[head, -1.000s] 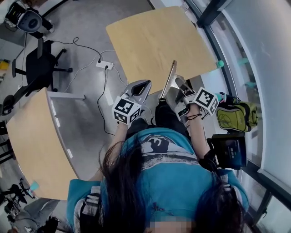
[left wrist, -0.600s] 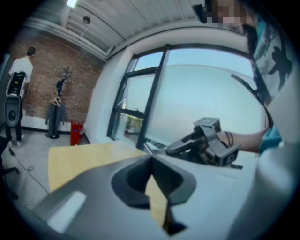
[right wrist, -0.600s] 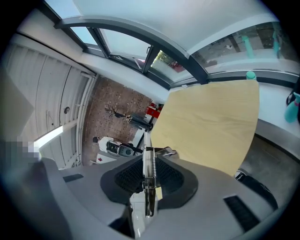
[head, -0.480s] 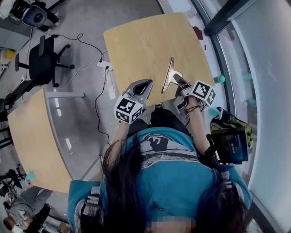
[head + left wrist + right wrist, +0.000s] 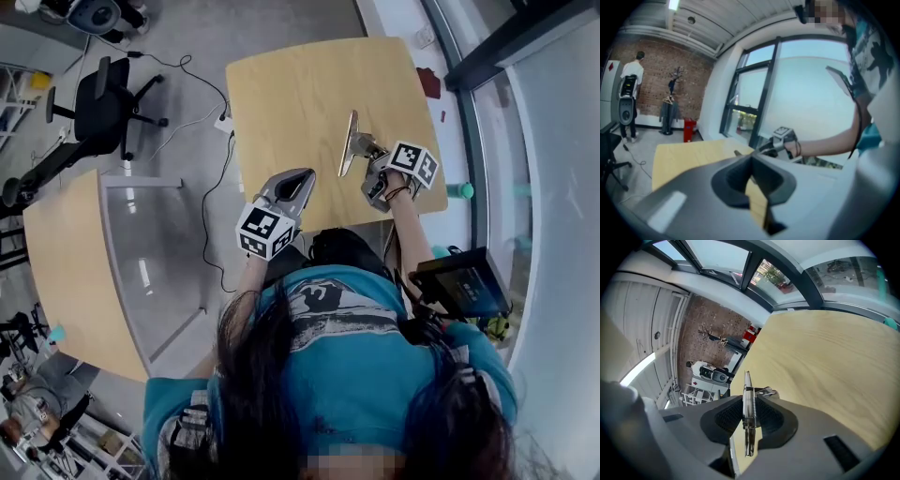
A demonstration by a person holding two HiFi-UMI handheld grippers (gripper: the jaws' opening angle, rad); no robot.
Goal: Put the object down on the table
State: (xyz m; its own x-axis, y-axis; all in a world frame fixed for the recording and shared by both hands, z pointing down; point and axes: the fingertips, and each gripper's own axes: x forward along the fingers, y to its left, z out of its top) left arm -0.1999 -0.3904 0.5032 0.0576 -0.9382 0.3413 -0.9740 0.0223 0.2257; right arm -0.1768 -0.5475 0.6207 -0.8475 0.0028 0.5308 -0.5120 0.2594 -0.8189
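In right tongs (image 5: 749, 422), clip (image 5: 747, 380) seen edge-on.

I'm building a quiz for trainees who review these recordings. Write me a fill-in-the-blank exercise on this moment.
1. The metal clip is clamped by the gripper in the person's ___ hand.
2. The left gripper has ___ between its jaws.
3. The clip is held over a light ___ table.

Missing words: right; nothing; wooden
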